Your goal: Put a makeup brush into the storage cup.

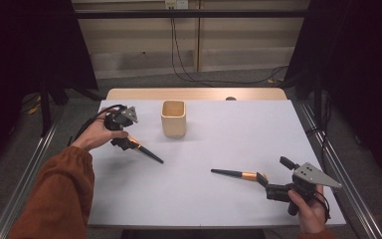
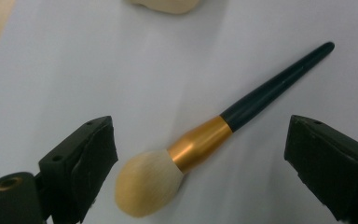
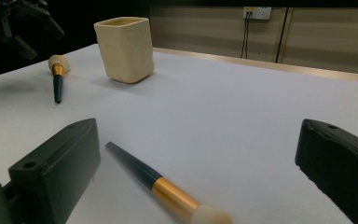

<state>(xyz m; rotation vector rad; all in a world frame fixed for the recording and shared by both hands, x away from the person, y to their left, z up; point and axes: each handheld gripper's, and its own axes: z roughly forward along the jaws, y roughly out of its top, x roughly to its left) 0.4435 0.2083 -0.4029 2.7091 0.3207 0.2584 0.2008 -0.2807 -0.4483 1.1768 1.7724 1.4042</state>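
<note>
Gold-banded left brush (image 1: pixel 144 151) lies flat on the white table (image 1: pixel 219 199), left of the cup (image 1: pixel 173 118); the left gripper (image 1: pixel 122 142) hangs over its head with jaws apart, nothing clamped. Right brush (image 1: pixel 236 174) lies near-right, between the spread jaws of the right gripper (image 1: pixel 268 185), ungripped. Judging by this, neither brush is lifted or in the cup; both picks remain.

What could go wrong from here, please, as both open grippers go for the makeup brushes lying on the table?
The left gripper stands open around the left brush near its soft bristle head; closing there could crush the bristles or let the round collar roll out. The right brush lies off-centre, close to one jaw of the right gripper, so it might get pushed aside. The cup stands near the left brush, and a swinging handle could tip it.
</note>
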